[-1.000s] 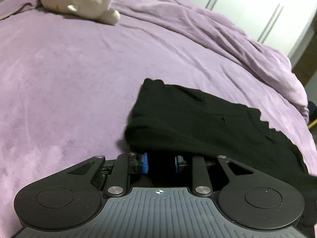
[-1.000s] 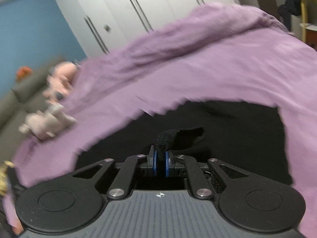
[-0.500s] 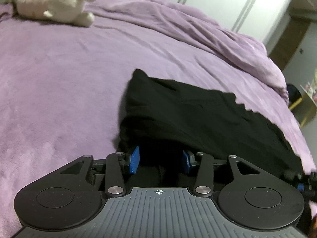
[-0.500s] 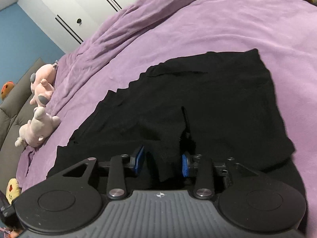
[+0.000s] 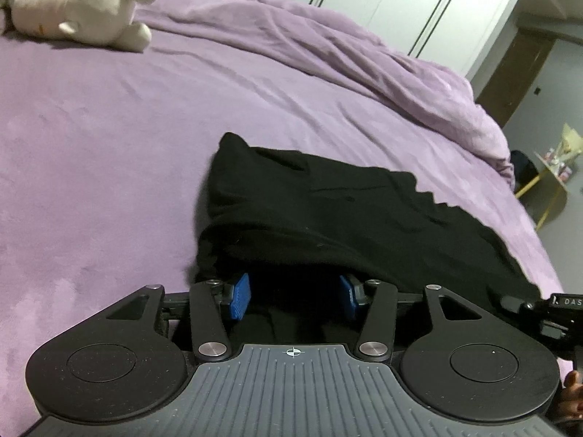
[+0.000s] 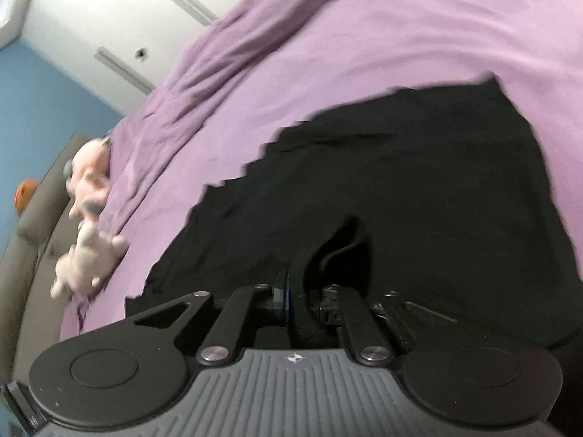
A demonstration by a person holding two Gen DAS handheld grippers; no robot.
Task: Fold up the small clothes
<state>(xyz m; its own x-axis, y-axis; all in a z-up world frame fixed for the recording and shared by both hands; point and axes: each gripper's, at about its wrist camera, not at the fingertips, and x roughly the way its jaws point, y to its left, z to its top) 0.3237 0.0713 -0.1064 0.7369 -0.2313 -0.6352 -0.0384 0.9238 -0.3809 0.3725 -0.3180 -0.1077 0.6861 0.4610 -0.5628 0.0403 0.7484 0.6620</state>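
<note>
A black garment [image 5: 328, 211] lies folded over on the purple bed cover [image 5: 109, 145]; its near fold overhangs my left gripper [image 5: 293, 293]. The left gripper's blue pads [image 5: 238, 293] stand wide apart, open, with black cloth lying between them. In the right wrist view the same black garment [image 6: 419, 182] spreads over the bed. My right gripper [image 6: 304, 302] is shut on a ridge of the garment's cloth that rises between the fingers. The view is blurred by motion.
A plush toy [image 5: 83, 3] lies at the far left of the bed; plush toys [image 6: 87, 255] also show in the right wrist view. A rumpled purple duvet [image 5: 364, 58] runs along the far side. White wardrobe doors [image 5: 400, 3] stand behind. A yellow-framed side table [image 5: 550, 189] is at the right.
My left gripper has opened wider and let go of the garment's edge. My right gripper opened half a second ago and has shut again on a ridge of the cloth.
</note>
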